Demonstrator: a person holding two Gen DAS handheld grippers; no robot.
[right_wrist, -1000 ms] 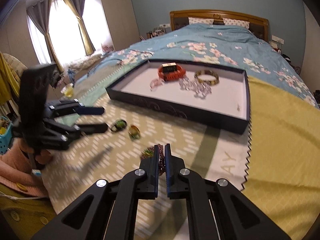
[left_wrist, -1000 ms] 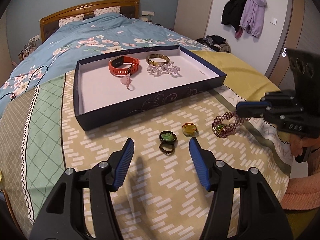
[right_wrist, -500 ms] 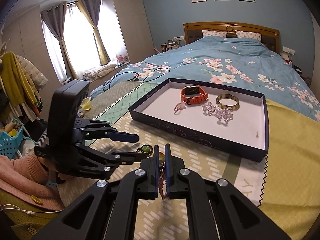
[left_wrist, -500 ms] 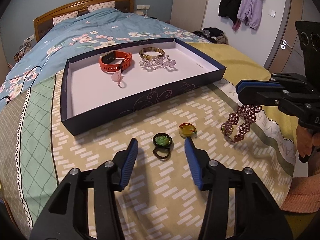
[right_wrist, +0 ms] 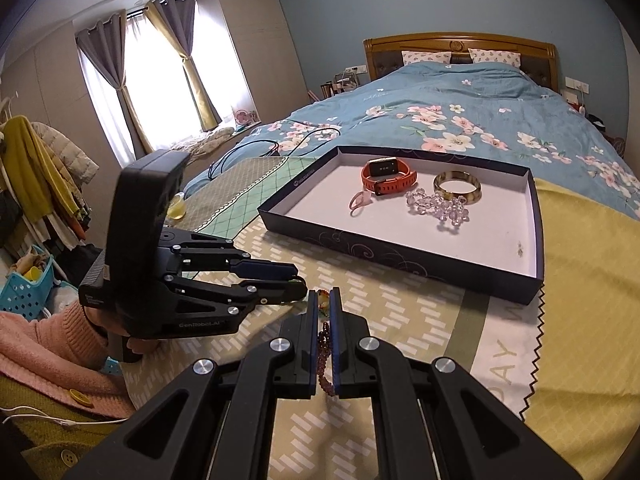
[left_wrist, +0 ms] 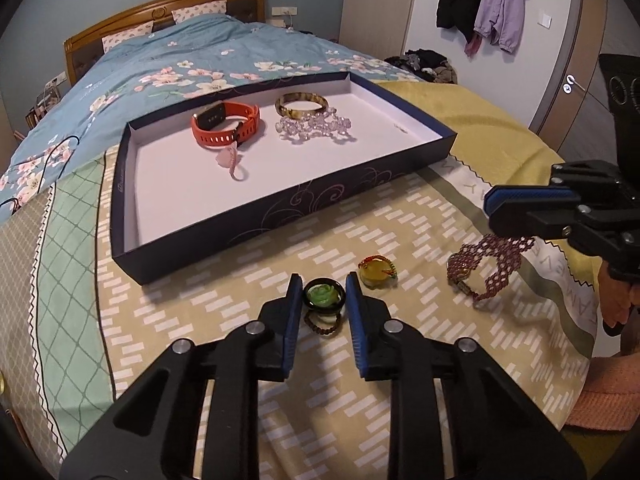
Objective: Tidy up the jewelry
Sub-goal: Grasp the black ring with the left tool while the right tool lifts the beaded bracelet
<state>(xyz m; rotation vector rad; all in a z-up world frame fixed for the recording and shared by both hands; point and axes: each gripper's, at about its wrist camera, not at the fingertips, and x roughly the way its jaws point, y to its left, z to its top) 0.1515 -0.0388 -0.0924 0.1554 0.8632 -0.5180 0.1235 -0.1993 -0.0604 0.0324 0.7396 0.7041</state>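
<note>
**Both grippers clamped on jewelry at the foot of the bed**

The bed (left_wrist: 224, 52) carries a blue floral quilt, with a yellow-and-green patterned cloth (left_wrist: 400, 240) spread over the near end. Ahead of both grippers on that cloth lies the tray (left_wrist: 256, 220), a shallow dark-blue box with a white floor and pale swirls on its near wall.

Inside the tray, toward its far side, sit four pieces. The orange watch (left_wrist: 226, 124) has a dark face and a perforated strap. Right of it is a mottled amber bangle (left_wrist: 302, 104), with a clear crystal bracelet (left_wrist: 314, 128) touching the bangle's near edge. A small pink ring (left_wrist: 232, 162) lies just nearer than the watch.

The left gripper (left_wrist: 323, 300) has just been closing, and its blue pads now press both sides of the green ring (left_wrist: 323, 295), a dark band topped with a carved green rose, which rests on the cloth in front of the tray. A small brown beaded ring (left_wrist: 322, 322) lies between the fingers, just behind it. Just right of the gripper is an amber ring (left_wrist: 376, 272) wound with red and green thread.

The right gripper (right_wrist: 324, 312) is shut tight on the maroon bracelet (left_wrist: 490, 268), a wide woven-bead band with a greenish clasp piece, which hangs below the pads above the cloth.
</note>
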